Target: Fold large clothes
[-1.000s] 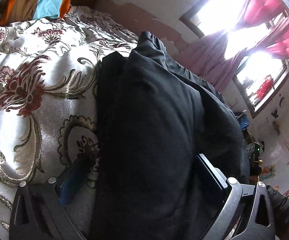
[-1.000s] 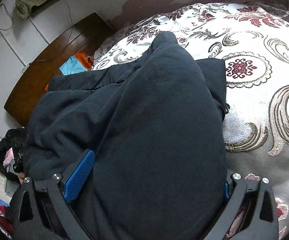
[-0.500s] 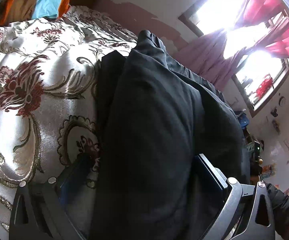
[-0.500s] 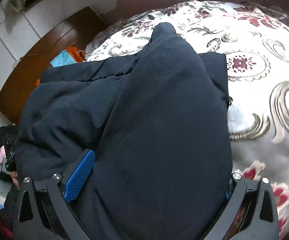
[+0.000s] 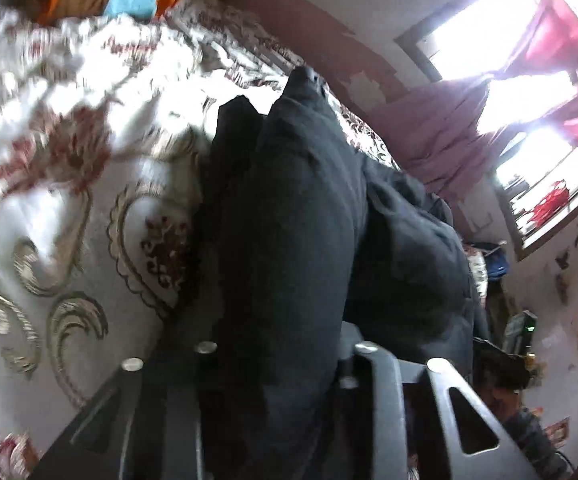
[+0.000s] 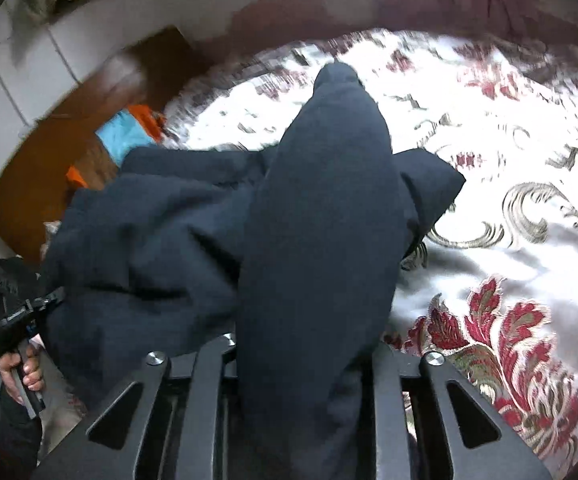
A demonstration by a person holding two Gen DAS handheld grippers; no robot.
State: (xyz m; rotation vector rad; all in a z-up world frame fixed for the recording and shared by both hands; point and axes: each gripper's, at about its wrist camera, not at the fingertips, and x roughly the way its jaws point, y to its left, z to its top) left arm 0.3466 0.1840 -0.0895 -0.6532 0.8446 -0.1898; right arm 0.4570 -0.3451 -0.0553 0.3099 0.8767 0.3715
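A large dark navy garment (image 5: 297,216) lies bunched on a bed with a white, red and gold floral cover (image 5: 61,208). My left gripper (image 5: 277,364) is shut on a thick fold of it; the cloth hides the fingertips. In the right wrist view the same garment (image 6: 321,216) runs as a long ridge away from my right gripper (image 6: 301,360), which is shut on its near end. The rest of the garment slumps to the left. The left gripper and the hand holding it (image 6: 13,344) show at the left edge.
A brown wooden headboard (image 6: 69,128) with orange and blue cloth (image 6: 125,136) is at the far end of the bed. Bright windows with red curtains (image 5: 545,92) fill the right wall. The bed cover (image 6: 509,184) spreads right of the garment.
Both grippers have closed from wide open onto the garment. The cloth is now gathered into a narrow raised ridge, and both views are blurred by motion.
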